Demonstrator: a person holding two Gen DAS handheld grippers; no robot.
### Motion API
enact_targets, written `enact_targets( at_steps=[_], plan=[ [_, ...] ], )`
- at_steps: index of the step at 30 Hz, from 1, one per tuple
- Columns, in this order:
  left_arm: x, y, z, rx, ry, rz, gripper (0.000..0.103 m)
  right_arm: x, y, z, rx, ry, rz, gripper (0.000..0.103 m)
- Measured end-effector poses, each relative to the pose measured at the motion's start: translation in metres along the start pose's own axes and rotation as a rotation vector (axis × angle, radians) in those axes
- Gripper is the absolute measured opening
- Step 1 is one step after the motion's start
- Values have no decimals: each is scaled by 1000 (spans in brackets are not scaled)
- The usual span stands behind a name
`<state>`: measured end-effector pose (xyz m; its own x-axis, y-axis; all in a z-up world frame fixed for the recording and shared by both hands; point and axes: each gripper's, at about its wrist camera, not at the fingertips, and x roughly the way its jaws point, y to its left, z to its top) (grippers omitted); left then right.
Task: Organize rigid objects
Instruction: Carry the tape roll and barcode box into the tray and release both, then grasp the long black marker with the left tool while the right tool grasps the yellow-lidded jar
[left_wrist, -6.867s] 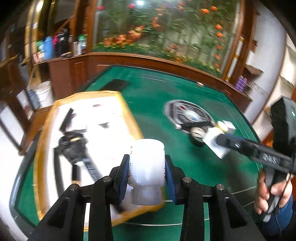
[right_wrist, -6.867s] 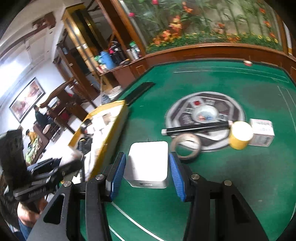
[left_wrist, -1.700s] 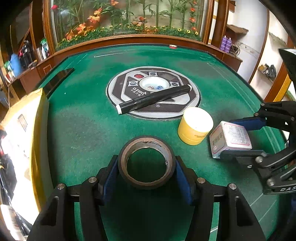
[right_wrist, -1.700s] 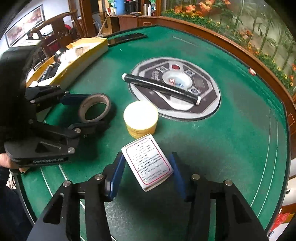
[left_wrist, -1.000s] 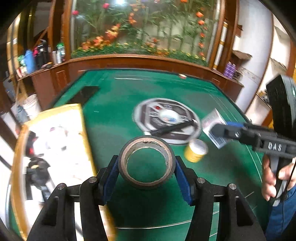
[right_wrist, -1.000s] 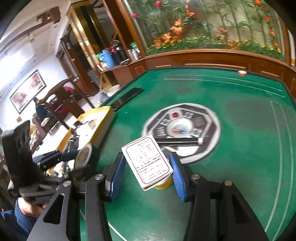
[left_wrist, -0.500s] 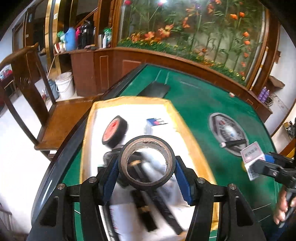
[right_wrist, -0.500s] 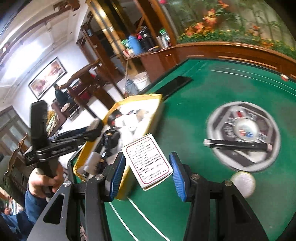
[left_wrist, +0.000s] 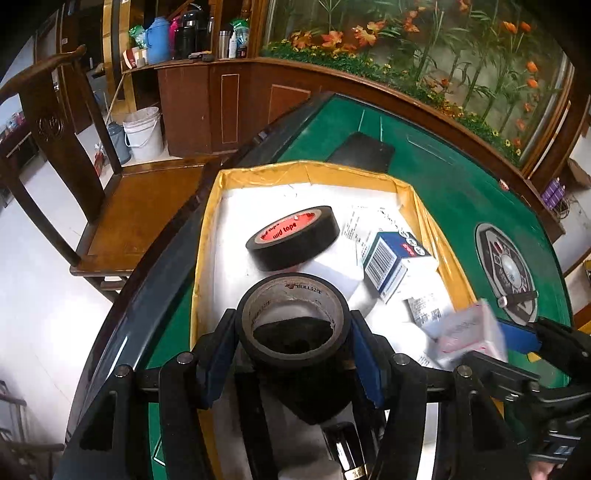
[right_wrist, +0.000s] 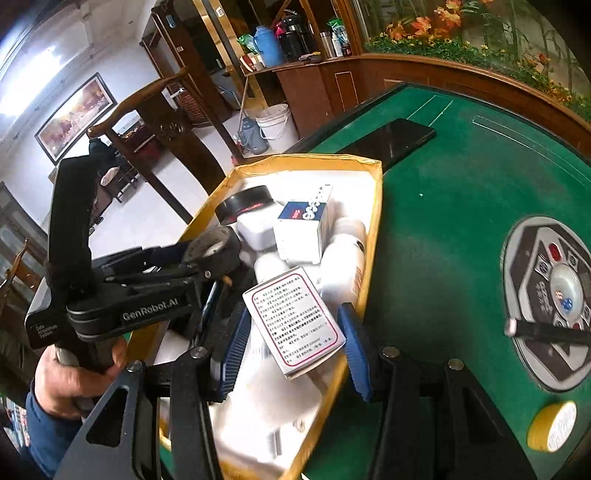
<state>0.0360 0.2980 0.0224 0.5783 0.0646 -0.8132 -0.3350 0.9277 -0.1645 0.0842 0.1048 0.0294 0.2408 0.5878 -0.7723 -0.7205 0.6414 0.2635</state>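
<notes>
Left claw: clenched on a dark tape roll, over the yellow box.
Right claw: grasping a small printed carton above the box's near rim.
In the way: red-core tape, blue-white carton, white bottles.
Counter: yellow jar, black pen.

Green felt table, wood rim, several items on it

Yellow-walled box near the table's edge; flat black slab just beyond the box's far end; round grey control panel set in the felt, black pen lying across it; yellow jar with white lid near the panel, apart from the box
</notes>
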Motion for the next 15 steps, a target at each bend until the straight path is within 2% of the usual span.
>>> enact_targets(
  at_steps=[4,11,15],
  plan=[
    [-12,-3,-5,22,-24,1,63,13,9,5,-25,-4,-49,47],
    [-27,3,-17,11,-40,-7,63,21,23,5,-56,-12,-27,47],
    [-30,4,-21,-2,-37,-16,63,15,23,2,-60,-22,-9,62]
  ],
)
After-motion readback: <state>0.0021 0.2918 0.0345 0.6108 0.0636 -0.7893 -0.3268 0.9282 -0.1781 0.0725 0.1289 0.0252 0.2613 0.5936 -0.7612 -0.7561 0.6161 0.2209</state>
